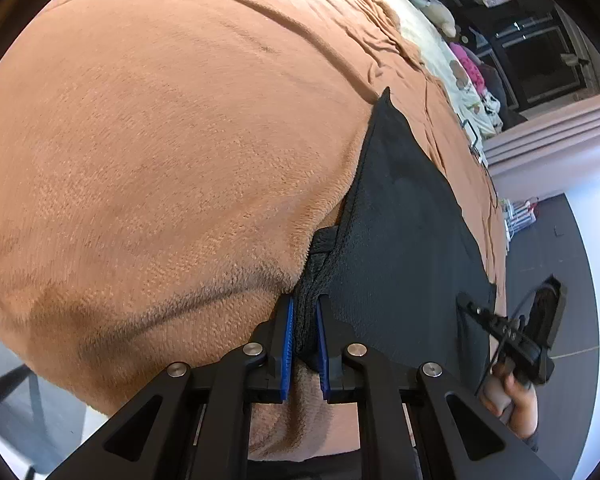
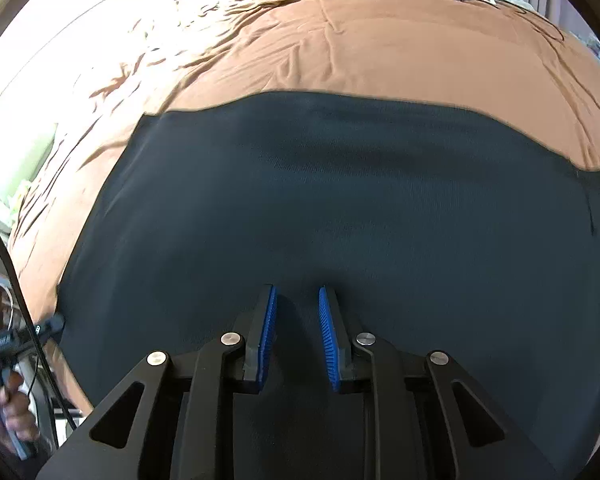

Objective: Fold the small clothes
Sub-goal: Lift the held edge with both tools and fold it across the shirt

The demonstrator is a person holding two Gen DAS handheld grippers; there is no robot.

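No writing can be read anywhere. The left claw (image 1: 305, 304) is clamped on a bunched corner of the black garment (image 1: 400, 240), which spreads ahead over the brown blanket (image 1: 160, 140). The right claw (image 2: 298, 294) stands slightly parted over the garment, gripping nothing.

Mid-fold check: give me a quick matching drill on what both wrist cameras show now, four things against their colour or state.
Things:
1. left gripper
2. right gripper
3. garment
4. blanket

States:
A. orange-brown, covering the bed under everything
B. jaws clamped on a bunched dark edge
C. dark, spread flat and wide
D. jaws narrowly apart over flat cloth, nothing pinched that I can see

Pairs: 1-B, 2-D, 3-C, 4-A
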